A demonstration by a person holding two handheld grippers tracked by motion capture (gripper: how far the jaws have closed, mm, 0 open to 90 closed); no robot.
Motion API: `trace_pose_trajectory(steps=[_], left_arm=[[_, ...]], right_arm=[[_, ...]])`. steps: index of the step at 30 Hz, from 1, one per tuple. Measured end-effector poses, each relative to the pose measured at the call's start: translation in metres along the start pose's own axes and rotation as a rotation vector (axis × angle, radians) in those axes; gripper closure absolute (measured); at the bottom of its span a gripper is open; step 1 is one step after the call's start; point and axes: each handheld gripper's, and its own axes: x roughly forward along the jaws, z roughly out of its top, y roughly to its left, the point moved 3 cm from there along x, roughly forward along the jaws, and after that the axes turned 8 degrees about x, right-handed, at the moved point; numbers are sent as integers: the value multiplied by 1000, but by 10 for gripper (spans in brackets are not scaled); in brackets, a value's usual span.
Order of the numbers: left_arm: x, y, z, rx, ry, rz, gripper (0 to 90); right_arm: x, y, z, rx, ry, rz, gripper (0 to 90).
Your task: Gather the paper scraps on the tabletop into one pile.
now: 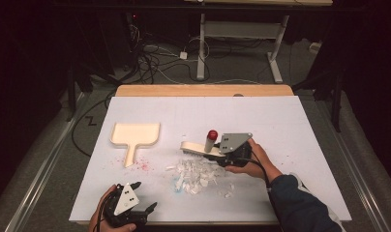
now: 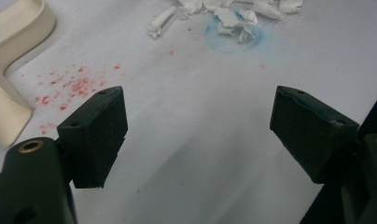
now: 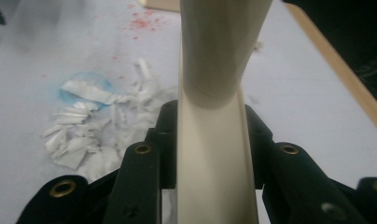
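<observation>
Dark room w/ cables on the floor behind; the counter (image 1: 290, 145) is covered by a big white sheet. On it sits a pile of torn white paper bits (image 1: 197, 175), about in the middle and a bit toward the person. Some bits lie over a faint blue ring mark (image 2: 233, 33). Little red crumbs (image 1: 142, 164) are sprinkled near the cream dustpan (image 1: 134, 135), which lies flat to the left, well apart from the pile.

The right hand-held gripper (image 1: 227, 157) is clamped on the cream handle of a small brush (image 1: 198, 149) (the one w/ a red knob (image 1: 212, 134) on top). In the right gripper view the handle (image 3: 210, 154) runs straight up between the shut jaws. The brush head sits just beside the far edge of the pile, maybe touching it; can't tell for sure.

The left hand-held gripper (image 1: 144, 200) rests at the near edge of the counter, jaws wide apart, nothing in them.

How far along: I'd say early to mid. Brush is picked up and the bits look bunched together, but no paper is in the dustpan yet and nobody holds the pan. Left to do, prob.: grab the pan, sweep bits and crumbs in.

No brand, label or writing I can read anywhere.
</observation>
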Motion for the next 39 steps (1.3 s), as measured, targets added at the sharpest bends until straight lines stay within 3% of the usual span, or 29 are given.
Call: trace_pose_trajectory(steps=[3, 4, 10, 11, 12, 13, 16, 17, 18, 21, 26, 27, 31, 39], left_arm=[[0, 0, 0, 1, 2, -1, 181], [0, 0, 0, 1, 1, -1, 181], [0, 0, 0, 5, 2, 1, 181], [0, 0, 0, 4, 1, 0, 181], [0, 0, 0, 5, 2, 1, 181], [-1, 0, 0, 6, 3, 2, 181], [-2, 0, 1, 13, 2, 7, 181], [-2, 0, 2, 17, 2, 9, 181], [-3, 0, 2, 18, -2, 11, 181], [-5, 0, 3, 24, -7, 14, 181], [-4, -1, 3, 24, -12, 10, 181], [-3, 0, 4, 26, -11, 9, 181], [-2, 0, 4, 29, -10, 6, 181], [-1, -1, 4, 29, -5, 4, 181]], right_arm=[[-13, -8, -3, 63, 6, -84, 681], [-13, -8, -3, 63, 6, -84, 681], [-49, -15, -20, 253, 13, -226, 681], [-49, -15, -20, 253, 13, -226, 681], [-58, -14, -28, 319, 33, -275, 681], [-61, -12, -32, 349, 45, -298, 681], [-67, -5, -46, 394, 122, -365, 681], [-67, -5, -46, 394, 122, -365, 681], [-69, 1, -54, 426, 163, -393, 681], [-67, 11, -64, 485, 202, -404, 681], [-63, 24, -63, 488, 210, -417, 681], [-57, 31, -60, 501, 193, -398, 681], [-44, 43, -53, 469, 181, -407, 680], [-27, 55, -37, 481, 110, -365, 681]])
